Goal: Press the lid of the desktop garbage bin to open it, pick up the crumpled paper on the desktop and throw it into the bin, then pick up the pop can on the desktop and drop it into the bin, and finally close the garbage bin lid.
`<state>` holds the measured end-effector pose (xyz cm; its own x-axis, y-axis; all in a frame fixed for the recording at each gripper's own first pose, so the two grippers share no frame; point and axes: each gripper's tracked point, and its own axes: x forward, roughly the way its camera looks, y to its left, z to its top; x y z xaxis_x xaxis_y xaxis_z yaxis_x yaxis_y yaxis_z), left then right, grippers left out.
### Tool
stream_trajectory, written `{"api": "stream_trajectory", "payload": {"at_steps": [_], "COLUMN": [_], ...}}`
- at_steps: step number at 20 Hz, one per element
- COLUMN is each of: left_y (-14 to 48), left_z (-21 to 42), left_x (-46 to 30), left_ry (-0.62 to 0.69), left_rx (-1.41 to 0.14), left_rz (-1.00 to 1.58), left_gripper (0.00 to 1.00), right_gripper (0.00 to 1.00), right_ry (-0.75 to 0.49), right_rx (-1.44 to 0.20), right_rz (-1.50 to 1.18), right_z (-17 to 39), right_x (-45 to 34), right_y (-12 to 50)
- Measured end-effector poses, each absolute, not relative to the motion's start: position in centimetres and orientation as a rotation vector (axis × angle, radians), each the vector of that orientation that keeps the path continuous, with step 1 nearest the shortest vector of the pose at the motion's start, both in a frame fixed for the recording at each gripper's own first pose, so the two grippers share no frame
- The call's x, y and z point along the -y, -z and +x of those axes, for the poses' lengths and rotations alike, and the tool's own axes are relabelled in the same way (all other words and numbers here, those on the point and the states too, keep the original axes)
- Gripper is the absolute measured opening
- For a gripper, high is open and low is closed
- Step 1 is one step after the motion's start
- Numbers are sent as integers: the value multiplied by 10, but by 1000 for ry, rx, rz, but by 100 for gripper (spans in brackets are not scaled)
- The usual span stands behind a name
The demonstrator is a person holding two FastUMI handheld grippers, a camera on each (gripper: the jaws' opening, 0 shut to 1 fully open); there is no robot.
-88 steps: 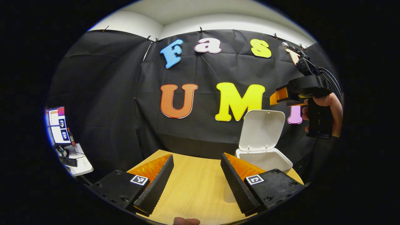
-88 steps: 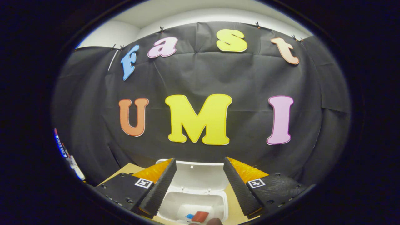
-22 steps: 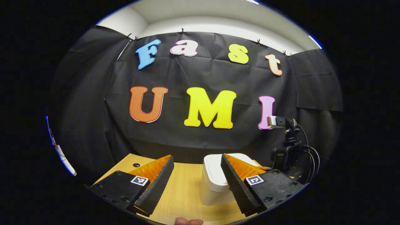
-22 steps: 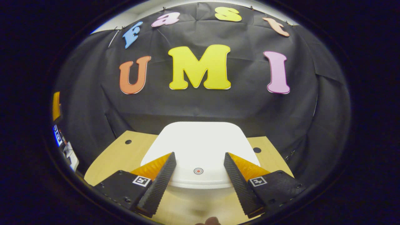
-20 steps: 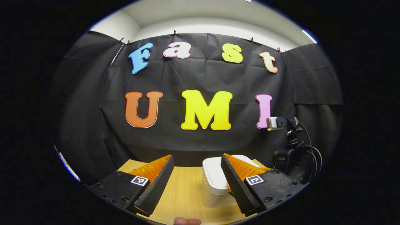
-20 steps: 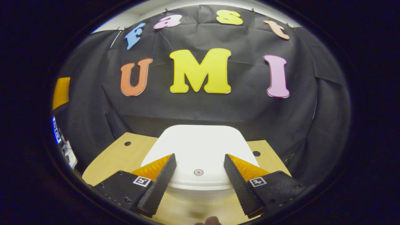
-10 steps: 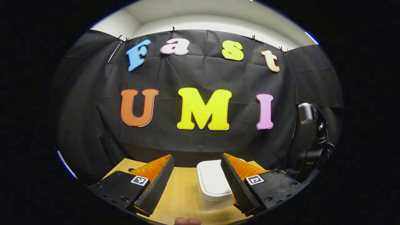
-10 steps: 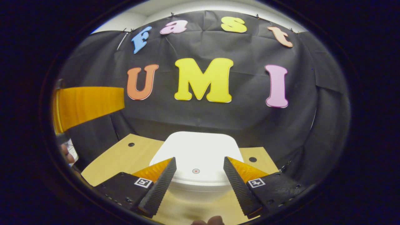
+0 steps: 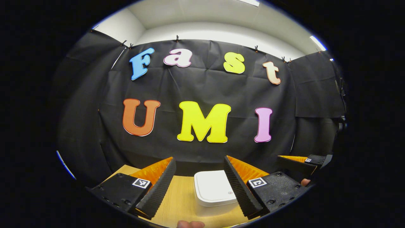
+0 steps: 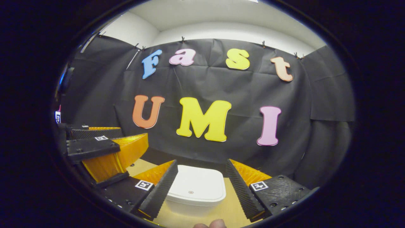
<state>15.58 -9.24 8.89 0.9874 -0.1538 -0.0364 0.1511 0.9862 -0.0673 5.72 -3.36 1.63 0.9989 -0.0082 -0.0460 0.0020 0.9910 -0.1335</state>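
We see the white garbage bin (image 9: 214, 193) on the wooden desktop (image 9: 182, 202), its lid (image 10: 197, 186) down flat. Both our left gripper (image 9: 198, 177) and right gripper (image 10: 201, 182) hover above it, spread wide and holding nothing.

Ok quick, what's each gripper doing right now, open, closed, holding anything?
Left gripper: open, holding nothing.
Right gripper: open, holding nothing, clear of the closed bin.
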Motion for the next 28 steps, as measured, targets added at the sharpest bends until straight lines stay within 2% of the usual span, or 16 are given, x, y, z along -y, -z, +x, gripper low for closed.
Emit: {"api": "stream_trajectory", "payload": {"at_steps": [1,6,11,13,15,16,19,20,21,24,28], "left_y": [-91,-85,-96,-102,-103,-102,-102,-101,-100,-99,-100], "left_z": [153,143,121,110,101,97,86,84,83,77,79], "left_x": [88,74,84,88,86,86,75,72,68,62,52], "left_ry": [147,126,144,149,135,130,79,63,49,19,-9], "left_rx": [-37,-58,-25,-4,1,0,10,6,0,-11,-5], "left_rz": [-59,-73,-75,-60,-47,-49,-54,-59,-60,-61,-56], "left_gripper": [96,96,96,96,100,96,96,100,96,96,96], "right_gripper": [98,95,98,95,95,95,93,93,95,98,95], "right_ry": [10,46,69,102,126,130,119,114,104,68,28], "right_rx": [-48,-11,37,64,90,87,72,68,69,78,75], "right_rz": [-125,-61,-44,-29,-36,-39,-44,-41,-35,-44,-15], "right_z": [53,30,2,-8,-16,-21,-30,-31,-32,-26,-19], "right_x": [36,60,78,91,99,101,100,99,95,83,72], "right_y": [-18,-34,-52,-60,-61,-56,-44,-41,-42,-48,-49]}}
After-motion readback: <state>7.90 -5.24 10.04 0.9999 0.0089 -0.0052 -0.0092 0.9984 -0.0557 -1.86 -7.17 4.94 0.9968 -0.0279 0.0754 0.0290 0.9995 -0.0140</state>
